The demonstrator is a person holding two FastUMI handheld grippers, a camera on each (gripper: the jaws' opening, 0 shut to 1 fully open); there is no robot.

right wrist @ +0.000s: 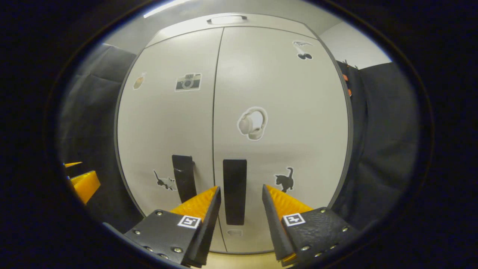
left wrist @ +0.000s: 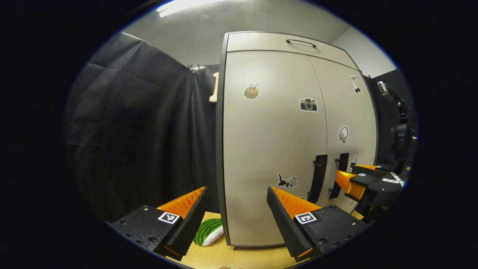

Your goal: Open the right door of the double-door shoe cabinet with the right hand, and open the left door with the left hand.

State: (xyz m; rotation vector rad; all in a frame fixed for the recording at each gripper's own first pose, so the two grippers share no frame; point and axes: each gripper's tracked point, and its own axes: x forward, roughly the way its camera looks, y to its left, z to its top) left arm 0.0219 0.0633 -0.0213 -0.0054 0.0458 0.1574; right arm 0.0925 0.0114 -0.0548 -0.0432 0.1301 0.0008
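Right gripper view, right door handle [right wrist: 234, 191] between open right claw [right wrist: 241, 194] fingers (untouched).

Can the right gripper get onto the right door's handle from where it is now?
Probably yes. The right gripper is open, the right door's black handle sits straight ahead between its fingers, and nothing stands between them. Both doors look closed.

Green-striped object [left wrist: 209, 231] half hidden behind the left tongs [left wrist: 236, 200]; cabinet base [right wrist: 239, 251] masked by the right tongs [right wrist: 241, 198].
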